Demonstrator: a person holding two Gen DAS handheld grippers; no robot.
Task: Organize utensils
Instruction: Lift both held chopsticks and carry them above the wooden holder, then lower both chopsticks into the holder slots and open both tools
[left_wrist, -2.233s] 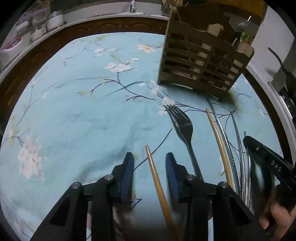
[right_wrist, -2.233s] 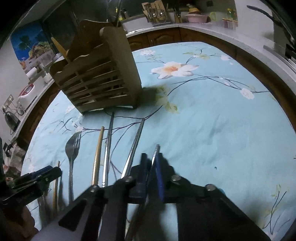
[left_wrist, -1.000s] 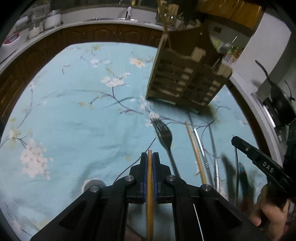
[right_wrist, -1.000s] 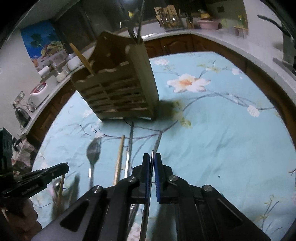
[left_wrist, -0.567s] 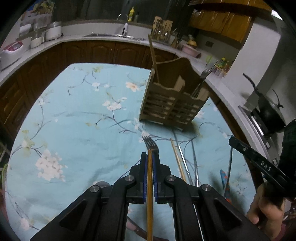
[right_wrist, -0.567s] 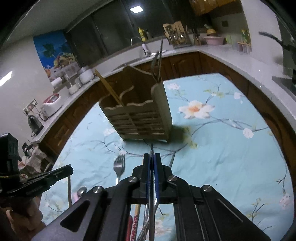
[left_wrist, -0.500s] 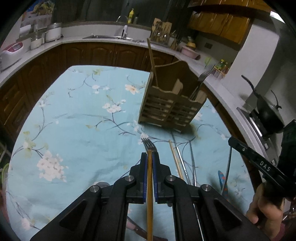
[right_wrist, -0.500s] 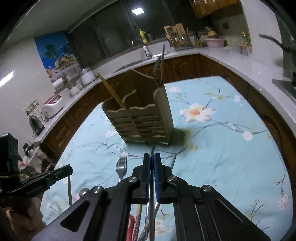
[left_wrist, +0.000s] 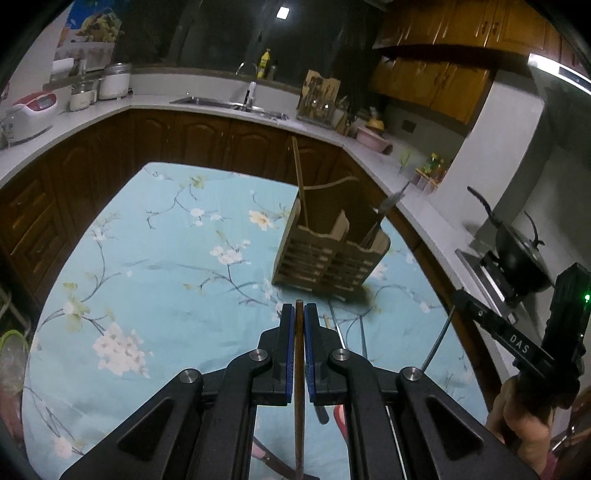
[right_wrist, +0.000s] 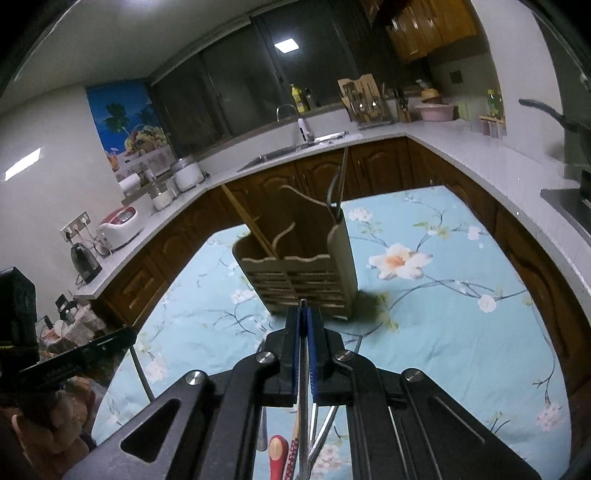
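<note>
My left gripper (left_wrist: 299, 314) is shut on a wooden chopstick (left_wrist: 299, 387) and holds it high above the table. My right gripper (right_wrist: 303, 314) is shut on a metal chopstick (right_wrist: 303, 369), also raised; it shows in the left wrist view (left_wrist: 436, 343) at the right. The slatted wooden utensil holder (left_wrist: 328, 254) stands on the floral cloth ahead of both grippers (right_wrist: 299, 269). It holds one wooden chopstick (left_wrist: 300, 184) at its left and a fork (right_wrist: 338, 184) at its right.
More chopsticks (left_wrist: 364, 338) and red-handled utensils (right_wrist: 279, 454) lie on the blue tablecloth (left_wrist: 166, 280) below the grippers. Dark cabinets and a white counter (left_wrist: 92, 114) ring the table. A black pan (left_wrist: 517, 251) sits at the right.
Both grippers have risen farther from the table with their chopsticks, and the holder looks smaller and lower in both views. The grips have not changed.
</note>
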